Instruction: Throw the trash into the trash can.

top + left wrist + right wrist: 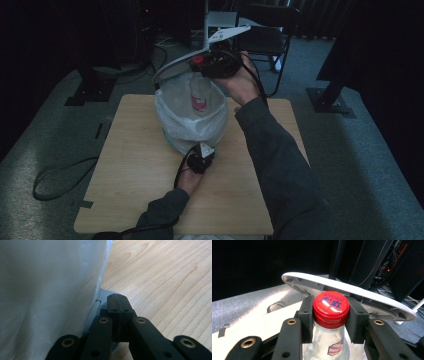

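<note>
A clear plastic bottle (200, 97) with a red cap (331, 305) hangs upright over the open mouth of a small bin (190, 122) lined with a white bag (47, 290). My right gripper (331, 311) is shut on the bottle's neck just under the cap; in the high view this right gripper (216, 65) sits above the bin's far rim. The bin's white lid (352, 293) stands tilted up behind the bottle. My left gripper (117, 302) is shut, with nothing between its jaws, and its tips rest on the grey pedal (105, 293) at the bin's foot.
The bin stands at the far middle of a light wooden table (135, 165). A dark chair (265, 40) and stand legs (90, 90) are on the carpet beyond. A black cable (55, 175) loops on the floor at the left.
</note>
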`<state>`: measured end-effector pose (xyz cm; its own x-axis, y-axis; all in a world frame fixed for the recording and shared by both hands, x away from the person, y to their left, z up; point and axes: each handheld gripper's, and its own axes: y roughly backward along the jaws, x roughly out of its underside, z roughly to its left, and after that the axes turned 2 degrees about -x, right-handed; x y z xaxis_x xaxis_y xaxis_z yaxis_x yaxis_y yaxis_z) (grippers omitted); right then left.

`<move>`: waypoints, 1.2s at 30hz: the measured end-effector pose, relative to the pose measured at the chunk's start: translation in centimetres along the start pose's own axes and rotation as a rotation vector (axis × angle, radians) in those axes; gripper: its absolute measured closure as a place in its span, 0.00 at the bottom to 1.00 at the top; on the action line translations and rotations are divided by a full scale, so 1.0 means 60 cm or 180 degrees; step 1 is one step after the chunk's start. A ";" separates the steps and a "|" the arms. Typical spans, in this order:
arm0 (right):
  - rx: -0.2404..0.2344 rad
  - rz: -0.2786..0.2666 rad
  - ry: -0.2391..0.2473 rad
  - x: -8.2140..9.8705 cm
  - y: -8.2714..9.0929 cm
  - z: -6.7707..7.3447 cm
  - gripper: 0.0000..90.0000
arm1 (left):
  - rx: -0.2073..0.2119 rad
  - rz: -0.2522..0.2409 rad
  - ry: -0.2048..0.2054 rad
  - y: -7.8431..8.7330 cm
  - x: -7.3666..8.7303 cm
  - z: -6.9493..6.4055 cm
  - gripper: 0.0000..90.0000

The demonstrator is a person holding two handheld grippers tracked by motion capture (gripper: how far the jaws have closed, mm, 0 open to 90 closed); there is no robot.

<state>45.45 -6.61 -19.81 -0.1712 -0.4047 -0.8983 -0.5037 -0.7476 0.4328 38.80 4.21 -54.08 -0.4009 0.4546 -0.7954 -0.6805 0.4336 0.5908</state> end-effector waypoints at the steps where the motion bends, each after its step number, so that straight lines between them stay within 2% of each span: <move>1: 0.0000 0.0000 0.0000 0.000 0.000 0.000 0.69 | 0.0000 0.0000 0.0001 0.000 0.000 0.000 1.00; 7: 0.0032 0.0108 0.0045 0.005 -0.013 0.003 0.69 | 0.0003 -0.0002 0.0002 0.000 0.000 0.000 1.00; 9: -0.0022 0.0190 0.0080 0.008 -0.021 0.001 0.66 | 0.0002 -0.0001 0.0003 0.000 0.000 0.000 1.00; 10: -0.0018 0.0160 0.0081 0.008 -0.020 0.001 0.61 | 0.0003 -0.0001 0.0004 0.000 0.000 0.000 1.00; 13: -0.0041 0.0123 0.0063 0.006 -0.015 -0.002 0.60 | 0.0002 -0.0002 0.0008 0.000 0.000 0.000 1.00; 14: -0.0048 0.0178 0.0100 0.008 -0.012 -0.002 0.58 | -0.0030 0.0003 0.0064 0.001 0.001 -0.002 1.00; 15: -0.0048 0.0178 0.0100 0.008 -0.012 -0.002 0.58 | -0.0030 0.0003 0.0064 0.001 0.001 -0.002 1.00; 16: -0.0013 0.0218 0.0123 0.013 -0.008 -0.002 0.58 | 0.0017 0.0001 0.0139 0.000 0.001 -0.006 1.00; 17: -0.0007 0.0229 0.0122 0.016 -0.006 -0.003 0.58 | 0.0058 0.0001 0.0282 0.000 0.002 -0.011 1.00; 19: 0.0008 0.0238 0.0121 0.022 -0.001 -0.007 0.57 | 0.0048 -0.0002 0.0272 -0.001 0.002 -0.011 1.00; 21: 0.0021 0.0241 0.0108 0.028 0.005 -0.011 0.57 | 0.0041 0.0044 0.0192 0.001 0.002 -0.008 1.00; 27: 0.0076 0.0284 0.0082 0.044 0.012 -0.024 0.56 | 0.0049 0.0024 0.0232 0.001 0.002 -0.008 1.00; 36: 0.0085 0.0263 -0.0053 0.076 0.018 -0.045 0.55 | 0.0053 0.0021 0.0234 0.000 0.002 -0.008 1.00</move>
<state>46.42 -10.69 -23.21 -0.2269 -0.4554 -0.8609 -0.5096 -0.6978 0.5034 38.43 3.90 -54.23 -0.4498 0.3995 -0.7988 -0.6676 0.4438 0.5978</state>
